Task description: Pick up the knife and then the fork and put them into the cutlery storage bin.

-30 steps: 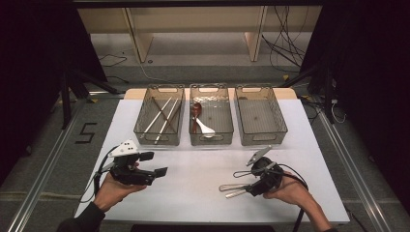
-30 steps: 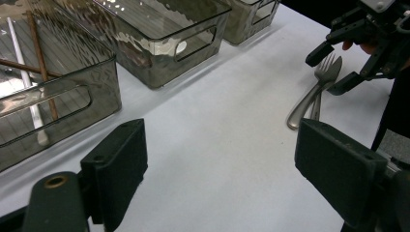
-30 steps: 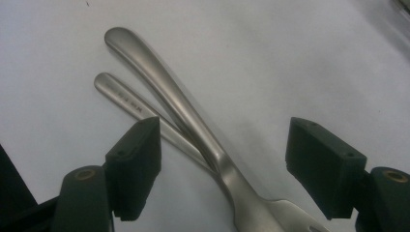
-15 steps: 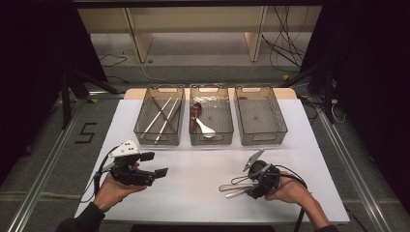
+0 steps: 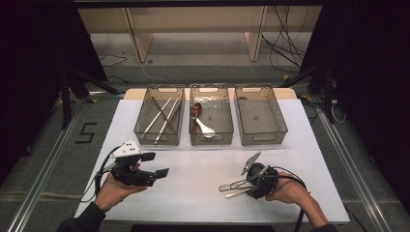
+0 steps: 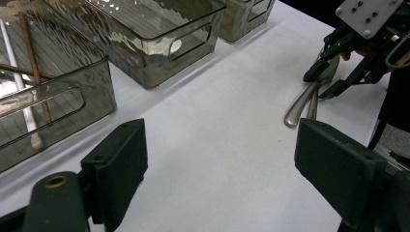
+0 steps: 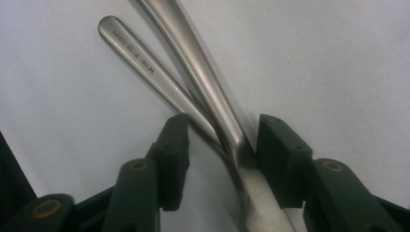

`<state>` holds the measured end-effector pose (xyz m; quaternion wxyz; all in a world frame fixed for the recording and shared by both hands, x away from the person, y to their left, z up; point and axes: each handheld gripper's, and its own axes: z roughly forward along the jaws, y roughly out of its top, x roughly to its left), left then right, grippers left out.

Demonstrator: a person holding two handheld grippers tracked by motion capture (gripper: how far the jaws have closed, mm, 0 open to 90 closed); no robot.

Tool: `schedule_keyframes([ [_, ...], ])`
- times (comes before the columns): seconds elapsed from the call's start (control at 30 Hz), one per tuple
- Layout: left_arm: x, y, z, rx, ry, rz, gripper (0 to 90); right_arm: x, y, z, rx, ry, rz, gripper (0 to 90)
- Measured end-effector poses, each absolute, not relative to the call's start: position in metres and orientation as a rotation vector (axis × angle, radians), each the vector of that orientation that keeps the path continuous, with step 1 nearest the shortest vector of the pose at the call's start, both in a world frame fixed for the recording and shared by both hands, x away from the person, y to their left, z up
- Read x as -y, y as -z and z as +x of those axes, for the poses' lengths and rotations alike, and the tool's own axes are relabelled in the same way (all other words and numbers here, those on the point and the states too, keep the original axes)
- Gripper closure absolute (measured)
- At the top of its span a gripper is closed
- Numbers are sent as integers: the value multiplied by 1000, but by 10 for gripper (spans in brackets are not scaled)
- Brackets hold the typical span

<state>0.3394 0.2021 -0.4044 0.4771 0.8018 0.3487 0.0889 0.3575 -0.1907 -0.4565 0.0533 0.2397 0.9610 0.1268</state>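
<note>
Right gripper view is showing the right claw straddling two crossed metal utensil handles lying on the white tabletop; its jaws have just been closing and are standing about half open, the right pad touching one handle, the left pad sitting just beside the other, nothing clamped. In the high view the handles are lying near the tabletop's front edge, well apart from the three bins. The left claw is hovering wide open, holding nothing.
</note>
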Motion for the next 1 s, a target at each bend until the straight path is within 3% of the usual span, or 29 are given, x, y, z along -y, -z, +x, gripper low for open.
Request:
schedule_keyframes([
  [0.13, -202, 405, 339, -849, -218, 1971, 189, 192, 455, 356, -2924, -375, 714, 641],
  [0.47, -202, 405, 338, -851, -226, 1972, 191, 187, 452, 351, -2893, -325, 612, 719],
  [0.6, -203, 406, 338, -853, -223, 1974, 191, 183, 451, 348, -2872, -291, 572, 799],
  [1.0, -201, 406, 338, -853, -220, 1983, 192, 186, 449, 357, -2913, -321, 694, 802],
])
